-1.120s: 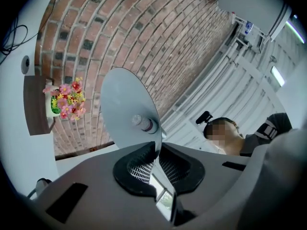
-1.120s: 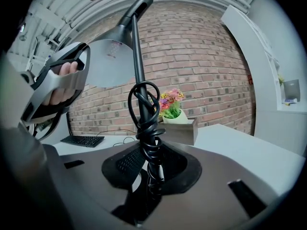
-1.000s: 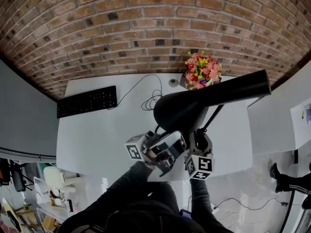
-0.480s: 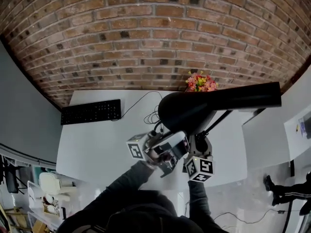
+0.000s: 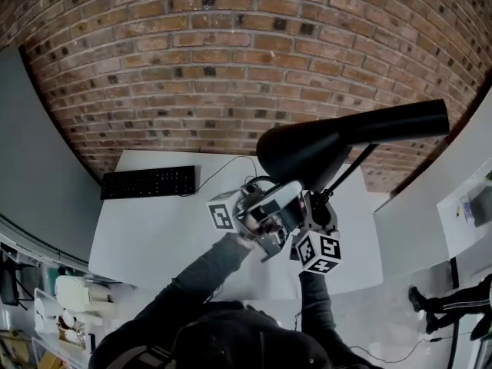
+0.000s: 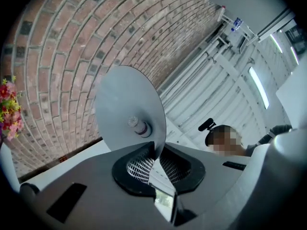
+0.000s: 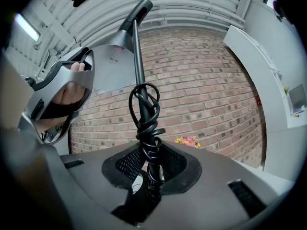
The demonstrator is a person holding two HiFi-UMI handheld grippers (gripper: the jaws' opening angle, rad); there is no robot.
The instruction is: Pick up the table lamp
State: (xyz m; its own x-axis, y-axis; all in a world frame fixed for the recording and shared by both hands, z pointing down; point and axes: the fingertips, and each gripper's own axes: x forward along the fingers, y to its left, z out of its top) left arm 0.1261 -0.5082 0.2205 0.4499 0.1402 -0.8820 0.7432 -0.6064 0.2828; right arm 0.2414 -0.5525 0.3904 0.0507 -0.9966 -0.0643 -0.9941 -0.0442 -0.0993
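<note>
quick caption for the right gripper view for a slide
Right gripper clamped on the cord-wrapped stem of the black table lamp, brick wall behind

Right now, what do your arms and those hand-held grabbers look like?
The left gripper and right gripper have grey moulded bodies with black-rimmed mesh pads. Each carries a white cube with black square markers. Both sleeves are dark.

Black lamp hanging before red-brown brick

The table lamp (image 5: 330, 141) is showing black outside and pale grey inside its shade, a black cord (image 7: 146, 123) coiling round the stem. The far brick wall (image 5: 192, 68) is running red-brown with pale mortar lines. The table (image 5: 154, 233) is lying white, the keyboard (image 5: 148, 181) at far left black, the flowers (image 7: 188, 141) pink, red and yellow. The marker cubes (image 5: 222, 214) are showing black squares on white.
</note>
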